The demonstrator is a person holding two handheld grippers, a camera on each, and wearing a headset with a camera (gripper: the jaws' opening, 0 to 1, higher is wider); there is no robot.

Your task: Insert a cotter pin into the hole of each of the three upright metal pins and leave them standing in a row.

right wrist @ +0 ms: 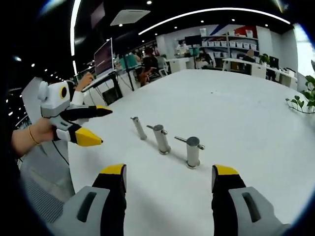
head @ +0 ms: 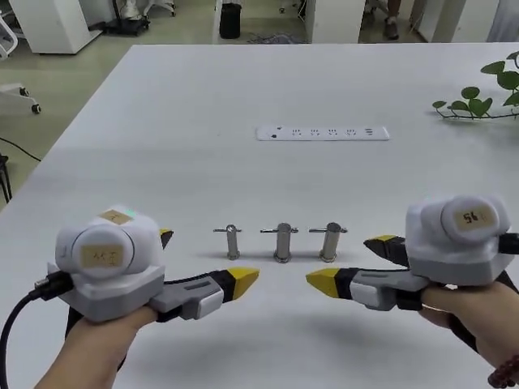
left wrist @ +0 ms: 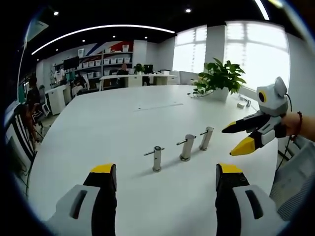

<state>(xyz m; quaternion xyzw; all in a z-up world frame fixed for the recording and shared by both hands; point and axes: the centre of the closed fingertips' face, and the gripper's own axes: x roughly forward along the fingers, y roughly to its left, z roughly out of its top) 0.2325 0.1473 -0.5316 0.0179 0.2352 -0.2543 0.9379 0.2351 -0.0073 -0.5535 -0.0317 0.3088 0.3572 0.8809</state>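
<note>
Three upright metal pins stand in a row on the white table, left pin, middle pin and right pin. Each has a thin cotter pin lying crosswise through its top. My left gripper is open just left of the row, with nothing between its yellow-tipped jaws. On the other side my right gripper is open too, and holds nothing. In the left gripper view the pins stand ahead of my left gripper. The right gripper view has the pins beyond my right gripper.
A white power strip lies flat farther back on the table. A green plant trails over the far right edge. Beyond the table are desks, shelves and people in an office.
</note>
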